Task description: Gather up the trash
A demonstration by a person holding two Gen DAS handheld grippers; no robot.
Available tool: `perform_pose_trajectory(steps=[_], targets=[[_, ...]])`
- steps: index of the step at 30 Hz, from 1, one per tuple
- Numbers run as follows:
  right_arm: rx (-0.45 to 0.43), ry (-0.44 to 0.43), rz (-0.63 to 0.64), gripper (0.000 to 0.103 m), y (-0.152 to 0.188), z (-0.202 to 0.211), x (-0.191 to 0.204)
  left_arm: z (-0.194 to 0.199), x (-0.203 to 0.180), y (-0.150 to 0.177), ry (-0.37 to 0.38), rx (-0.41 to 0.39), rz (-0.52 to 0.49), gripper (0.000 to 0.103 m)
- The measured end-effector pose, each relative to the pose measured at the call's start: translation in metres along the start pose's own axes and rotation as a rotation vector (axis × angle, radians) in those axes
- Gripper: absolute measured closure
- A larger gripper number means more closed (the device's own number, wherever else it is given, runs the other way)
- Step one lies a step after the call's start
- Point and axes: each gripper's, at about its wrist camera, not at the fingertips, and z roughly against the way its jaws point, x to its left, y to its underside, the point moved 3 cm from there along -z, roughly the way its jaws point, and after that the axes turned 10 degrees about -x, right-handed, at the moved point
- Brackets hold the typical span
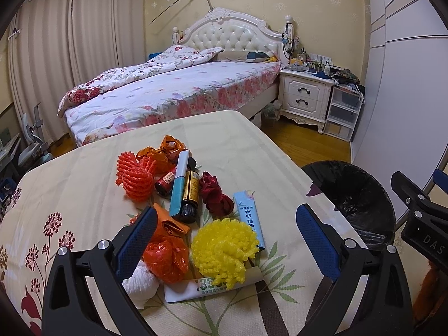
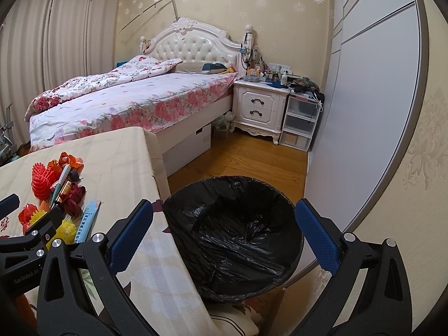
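We are holding our left gripper [image 1: 226, 240] spread wide over the trash pile [image 1: 179, 196] on the table [image 1: 84, 184], and our right gripper [image 2: 224, 238] spread above the black-lined bin [image 2: 232, 235].

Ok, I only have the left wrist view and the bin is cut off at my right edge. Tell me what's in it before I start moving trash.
Observer: Nothing shows inside the bin in the right wrist view, only its crumpled black liner.
Operator: Tell me where the right tongs are.
Observer: The right tongs hang open above the bin's mouth, holding nothing.
Operator: Say how the bin sits against the table.
Observer: Its rim sits lower than the table top, right beside the table's near right edge.
Operator: Report what's beyond the bin.
Observer: Bare wooden floor, then a white nightstand beside the bed.
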Motion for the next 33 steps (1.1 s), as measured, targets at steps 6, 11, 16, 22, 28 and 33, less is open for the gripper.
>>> perform_pose_trajectory(steps=[6, 11, 16, 22, 28, 33], targets=[[0.001, 0.001, 0.003, 0.004, 0.0014, 0.0001, 0.0015, -0.006, 0.0049, 0.0019, -0.002, 0.0, 0.0, 0.007], [0.002, 0.001, 0.002, 0.004, 0.0025, 0.0003, 0.0021, -0.0059, 0.0036, 0.0014, 0.0, 0.001, 0.001, 0.007], [0.003, 0.002, 0.003, 0.004, 0.0034, 0.0003, 0.0022, -0.006, 0.0038, 0.0015, -0.001, 0.001, 0.0, 0.007], [0.003, 0.002, 0.004, 0.004, 0.0024, 0.0, 0.0029, -0.0069, 0.0077, 0.0036, 0.0, 0.001, 0.001, 0.007], [0.004, 0.002, 0.004, 0.004, 0.0022, -0.0002, 0.0029, -0.0088, 0.0102, 0.0077, 0.0, 0.002, 0.001, 0.007], [0.005, 0.001, 0.004, 0.004, 0.0027, -0.0003, 0.0032, -0.0094, 0.0109, 0.0083, 0.0, 0.003, 0.001, 0.007]])
